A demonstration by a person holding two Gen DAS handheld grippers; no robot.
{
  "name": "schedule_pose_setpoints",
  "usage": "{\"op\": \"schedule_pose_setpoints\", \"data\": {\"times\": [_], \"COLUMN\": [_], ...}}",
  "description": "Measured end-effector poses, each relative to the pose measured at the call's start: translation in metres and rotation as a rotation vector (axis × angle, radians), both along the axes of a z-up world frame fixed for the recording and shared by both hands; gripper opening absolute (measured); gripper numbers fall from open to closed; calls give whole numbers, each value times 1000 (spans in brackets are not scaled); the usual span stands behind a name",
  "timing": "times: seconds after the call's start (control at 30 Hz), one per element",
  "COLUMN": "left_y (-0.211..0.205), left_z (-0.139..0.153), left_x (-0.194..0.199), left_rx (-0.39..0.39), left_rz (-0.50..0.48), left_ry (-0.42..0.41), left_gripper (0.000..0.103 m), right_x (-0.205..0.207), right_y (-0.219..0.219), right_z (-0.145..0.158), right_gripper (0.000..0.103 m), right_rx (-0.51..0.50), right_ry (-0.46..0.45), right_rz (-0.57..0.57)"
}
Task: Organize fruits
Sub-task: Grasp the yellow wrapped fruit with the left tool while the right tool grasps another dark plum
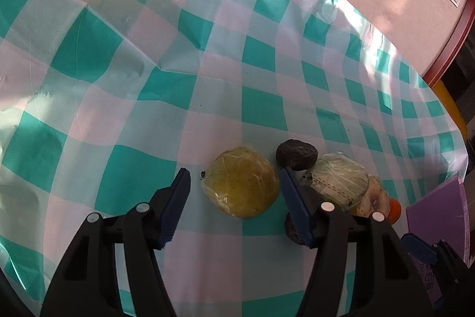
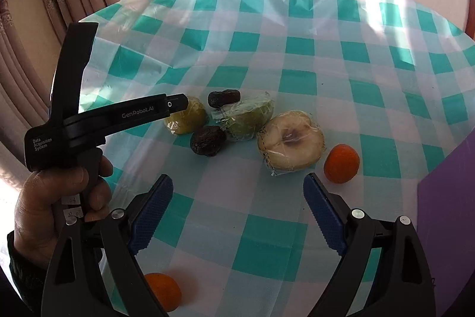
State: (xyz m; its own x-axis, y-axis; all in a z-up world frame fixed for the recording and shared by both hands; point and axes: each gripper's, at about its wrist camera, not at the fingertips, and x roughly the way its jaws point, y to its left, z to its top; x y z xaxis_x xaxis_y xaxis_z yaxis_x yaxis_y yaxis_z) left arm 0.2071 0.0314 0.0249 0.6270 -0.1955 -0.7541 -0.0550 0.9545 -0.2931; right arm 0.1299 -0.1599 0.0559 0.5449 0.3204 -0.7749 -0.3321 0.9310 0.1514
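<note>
A yellow wrapped fruit half [image 1: 242, 181] lies on the checked tablecloth [image 1: 148, 109], between the blue pads of my left gripper [image 1: 236, 171]. The gripper's jaws stand either side of it, and a small gap shows at the left pad [image 1: 178, 198]. In the right wrist view a hand [image 2: 59, 198] holds that left gripper [image 2: 182, 104] over the same yellow fruit [image 2: 190, 118]. My right gripper [image 2: 237, 180] is open and empty above the cloth, short of a wrapped pale cut fruit half [image 2: 291, 144] and an orange [image 2: 341, 159].
Two dark wrinkled fruits [image 2: 224, 98] [image 2: 207, 140] and a green wrapped half [image 2: 249, 118] crowd beside the yellow one. A second orange [image 2: 163, 290] lies near the table's front edge. A purple board [image 2: 448, 183] stands at the right. Curtains hang behind.
</note>
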Motion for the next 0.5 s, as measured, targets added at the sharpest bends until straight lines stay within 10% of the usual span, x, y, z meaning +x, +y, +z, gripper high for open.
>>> {"op": "schedule_pose_setpoints", "data": {"times": [0.5], "left_y": [-18], "left_z": [-6], "left_x": [12], "left_rx": [145], "left_rz": [-48], "left_ry": [34], "left_gripper": [67], "right_x": [13], "right_y": [23], "right_z": [-30], "right_gripper": [79], "right_rx": [43], "right_ry": [89], "right_rz": [52]}}
